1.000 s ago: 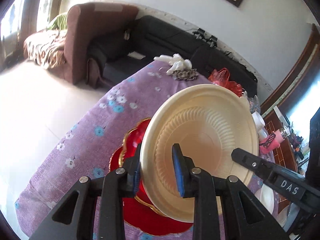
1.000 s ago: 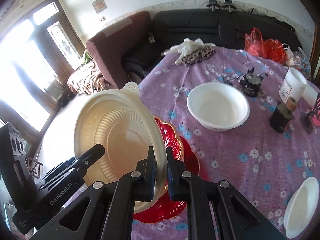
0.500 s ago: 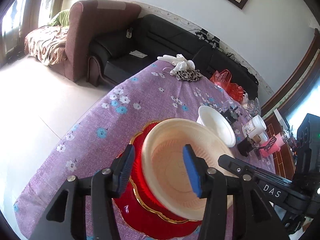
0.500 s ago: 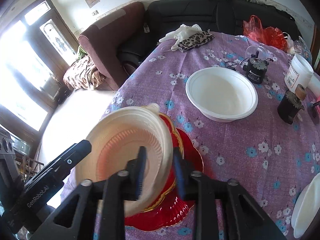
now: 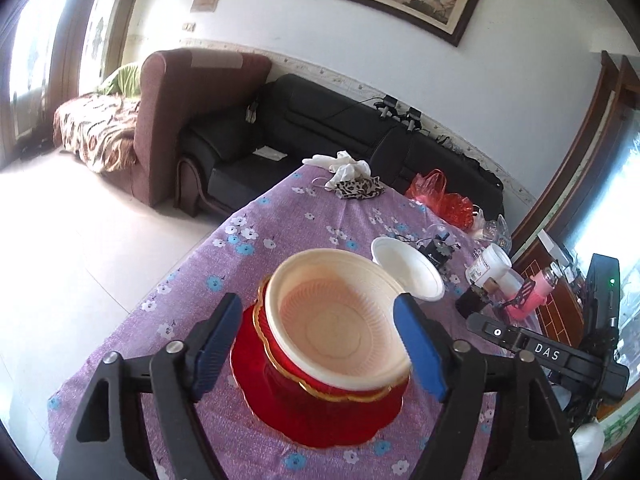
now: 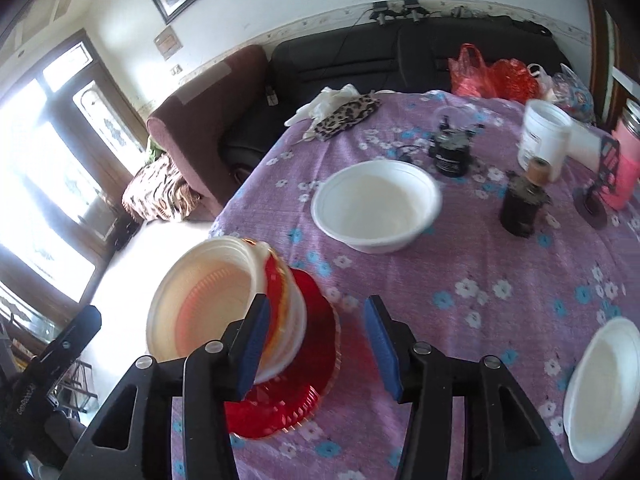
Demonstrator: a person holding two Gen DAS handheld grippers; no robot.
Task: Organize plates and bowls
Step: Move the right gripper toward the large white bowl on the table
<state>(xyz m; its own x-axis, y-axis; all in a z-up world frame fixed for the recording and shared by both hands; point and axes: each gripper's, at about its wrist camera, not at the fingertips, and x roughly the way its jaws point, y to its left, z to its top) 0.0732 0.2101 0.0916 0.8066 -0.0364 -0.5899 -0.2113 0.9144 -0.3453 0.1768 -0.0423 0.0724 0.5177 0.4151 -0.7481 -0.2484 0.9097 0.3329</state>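
A cream ribbed bowl (image 5: 340,316) sits in a red gold-rimmed bowl (image 5: 304,378) on a red plate (image 5: 320,420), near the purple tablecloth's near corner. It also shows in the right wrist view (image 6: 208,296). My left gripper (image 5: 320,350) is open, its jaws wide on either side of the stack, holding nothing. My right gripper (image 6: 318,348) is open and empty, just right of the stack (image 6: 288,360). A white bowl (image 6: 376,204) stands farther back; it shows in the left wrist view (image 5: 406,272). A white plate (image 6: 604,388) lies at the right edge.
A white jar (image 6: 542,140), dark small containers (image 6: 520,208), a pink bottle (image 6: 624,164), a leopard cloth with white gloves (image 6: 340,110) and red bags (image 6: 488,72) crowd the far side. Sofas stand behind the table (image 6: 500,280). The floor drops off left.
Both grippers were shut on the cream bowl and held it tilted up. It came down into the red bowl, both grippers opened wide and drew back.
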